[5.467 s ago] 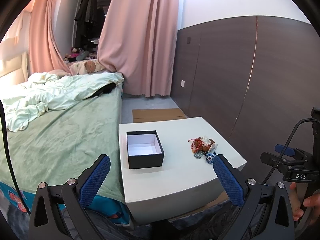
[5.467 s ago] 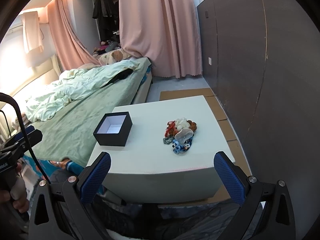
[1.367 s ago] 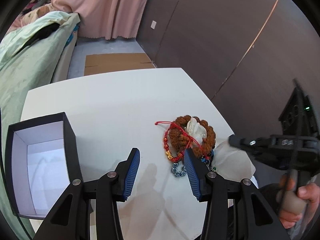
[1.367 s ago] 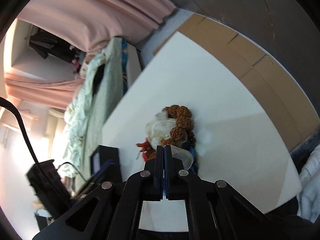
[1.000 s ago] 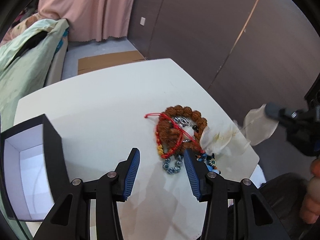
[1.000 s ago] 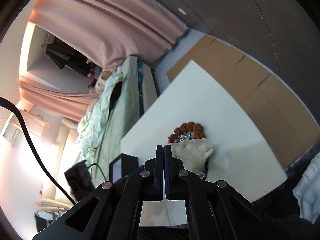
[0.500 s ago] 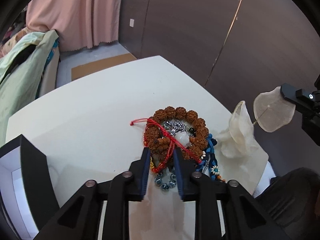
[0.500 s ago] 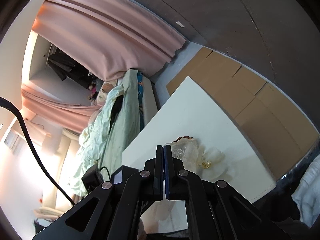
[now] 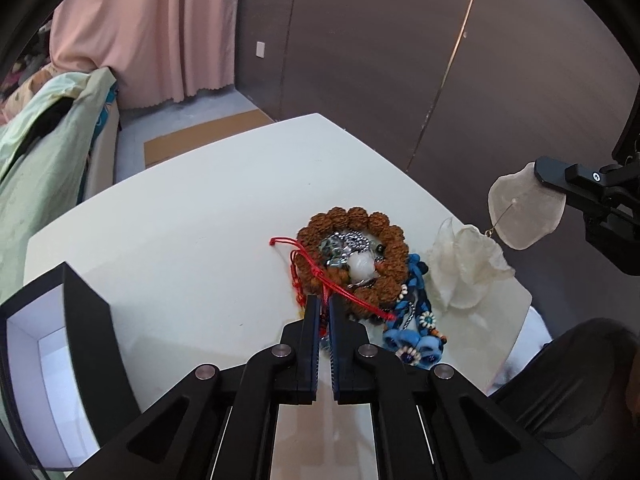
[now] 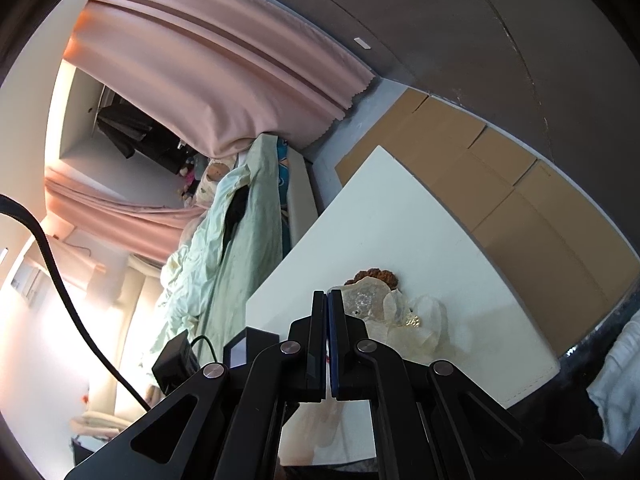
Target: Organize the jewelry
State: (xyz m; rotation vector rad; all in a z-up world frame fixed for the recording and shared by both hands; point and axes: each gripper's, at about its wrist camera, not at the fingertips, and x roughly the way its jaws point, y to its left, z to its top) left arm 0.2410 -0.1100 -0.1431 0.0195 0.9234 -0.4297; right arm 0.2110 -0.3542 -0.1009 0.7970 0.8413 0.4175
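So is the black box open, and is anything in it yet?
Open: the black box has no lid on it, and its white inside shows. The part in view looks empty; the rest is cut off by the picture's edge.

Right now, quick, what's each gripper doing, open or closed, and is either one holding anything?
Left gripper: closed on the red cord bracelet in the jewelry pile.
Right gripper: closed on the translucent shell-disc piece, lifted off the table.

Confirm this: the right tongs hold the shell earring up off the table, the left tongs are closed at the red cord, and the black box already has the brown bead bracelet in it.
Wrong on the box. The left wrist view shows the bead bracelet on the table, beside the black box, not in it. The rest stands: right tongs hold the shell earring aloft, left tongs closed at the red cord.
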